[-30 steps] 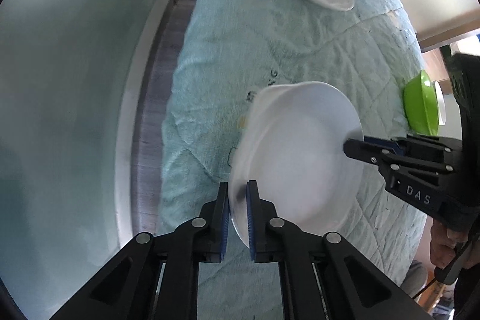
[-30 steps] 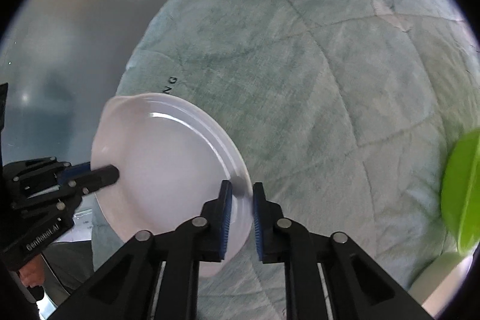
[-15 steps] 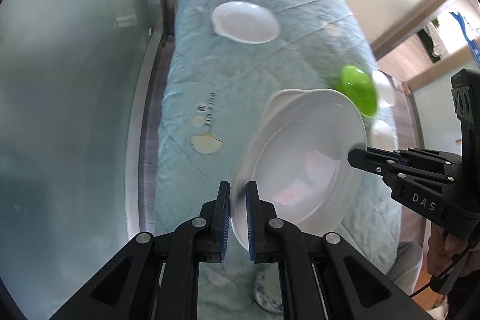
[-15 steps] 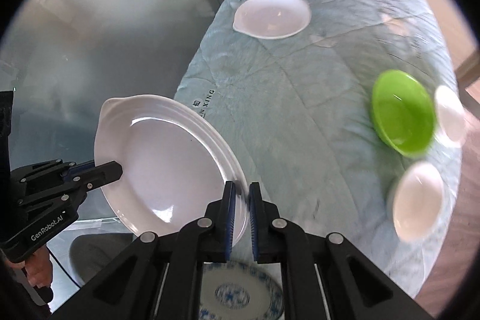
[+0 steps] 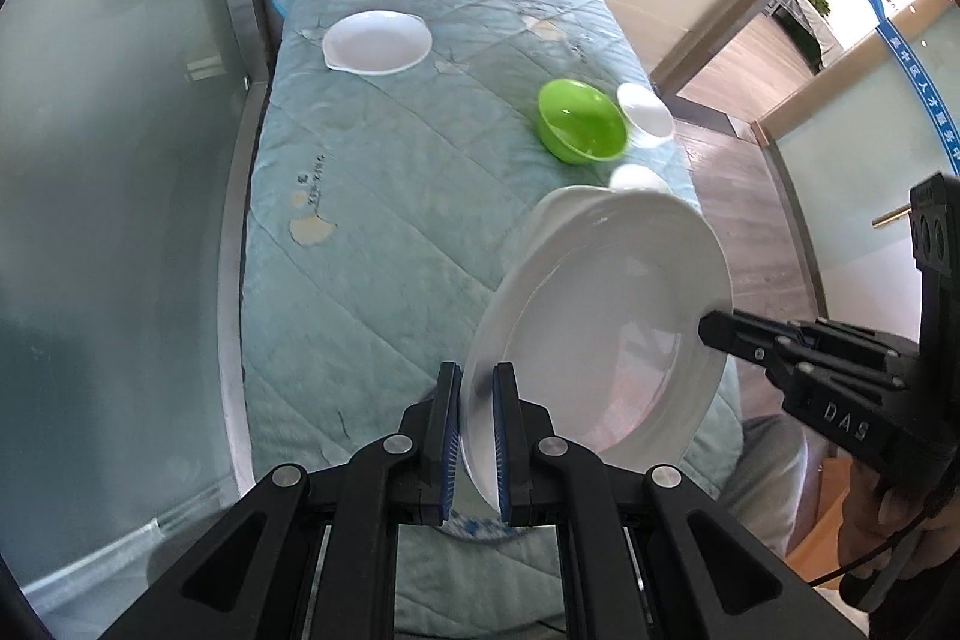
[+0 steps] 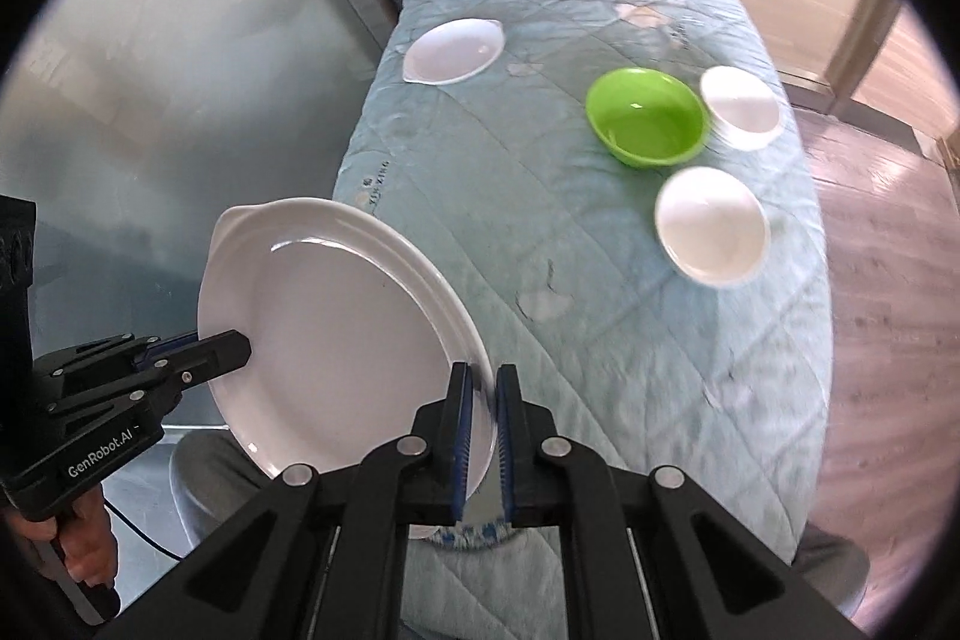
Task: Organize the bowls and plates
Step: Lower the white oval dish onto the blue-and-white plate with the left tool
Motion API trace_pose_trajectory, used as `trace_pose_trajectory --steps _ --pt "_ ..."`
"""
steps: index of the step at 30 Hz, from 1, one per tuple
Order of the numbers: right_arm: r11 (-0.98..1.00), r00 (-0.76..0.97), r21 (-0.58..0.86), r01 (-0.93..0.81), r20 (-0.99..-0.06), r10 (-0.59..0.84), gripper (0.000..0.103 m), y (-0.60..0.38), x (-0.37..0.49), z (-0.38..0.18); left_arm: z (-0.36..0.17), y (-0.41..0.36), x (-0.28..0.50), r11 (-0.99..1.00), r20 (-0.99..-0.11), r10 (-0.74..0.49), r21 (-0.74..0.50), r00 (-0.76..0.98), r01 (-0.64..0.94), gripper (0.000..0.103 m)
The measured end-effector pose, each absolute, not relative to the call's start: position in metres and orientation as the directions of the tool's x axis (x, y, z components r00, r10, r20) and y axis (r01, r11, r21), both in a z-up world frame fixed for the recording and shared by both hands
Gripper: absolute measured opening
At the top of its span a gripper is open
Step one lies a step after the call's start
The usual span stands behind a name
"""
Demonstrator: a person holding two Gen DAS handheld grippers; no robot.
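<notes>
Fingers of the left gripper [image 5: 477, 436] and the right gripper [image 6: 485, 436] each pinch opposite edges of one large white plate [image 6: 336, 334], held tilted in the air above the near end of the bench [image 6: 600, 328]. Farther off lie a second white plate [image 6: 453, 51], a green bowl [image 6: 647, 117] and two white bowls [image 6: 712, 226].

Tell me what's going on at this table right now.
A person holds one white plate in the air with both grippers: the left gripper and right gripper each have jaws clamped on opposite rims. On the blue tablecloth sit another white plate, a green bowl and two white bowls.
</notes>
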State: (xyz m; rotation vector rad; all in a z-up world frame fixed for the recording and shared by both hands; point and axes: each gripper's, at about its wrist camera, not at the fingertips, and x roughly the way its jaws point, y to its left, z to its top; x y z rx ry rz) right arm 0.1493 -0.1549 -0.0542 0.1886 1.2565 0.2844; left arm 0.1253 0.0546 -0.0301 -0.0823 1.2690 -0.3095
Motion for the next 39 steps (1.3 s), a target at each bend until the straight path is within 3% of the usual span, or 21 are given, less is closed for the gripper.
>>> trace_pose_trajectory --steps 6,12,24,39 --pt "0.956 0.272 0.288 -0.062 -0.917 0.294 0.007 -0.162 0.109 -0.056 -0.029 0.047 0.093 0.954 -0.931 -0.28 -0.241 0.237 0.18 0.006" --pt "0.955 0.222 0.296 -0.019 -0.93 0.293 0.006 -0.169 0.09 -0.078 -0.062 0.043 0.068 0.953 -0.948 -0.281 -0.256 0.152 0.163 0.006" --pt "0.944 0.107 0.325 0.056 -0.942 0.318 0.006 -0.159 0.08 -0.156 -0.138 0.049 0.082 0.968 -0.97 -0.231 -0.223 0.069 0.115 0.005" --pt "0.962 0.109 0.262 0.071 -0.961 0.254 0.006 -0.14 0.092 -0.227 -0.228 0.058 0.102 0.977 -0.977 -0.211 -0.21 0.035 0.048 0.004"
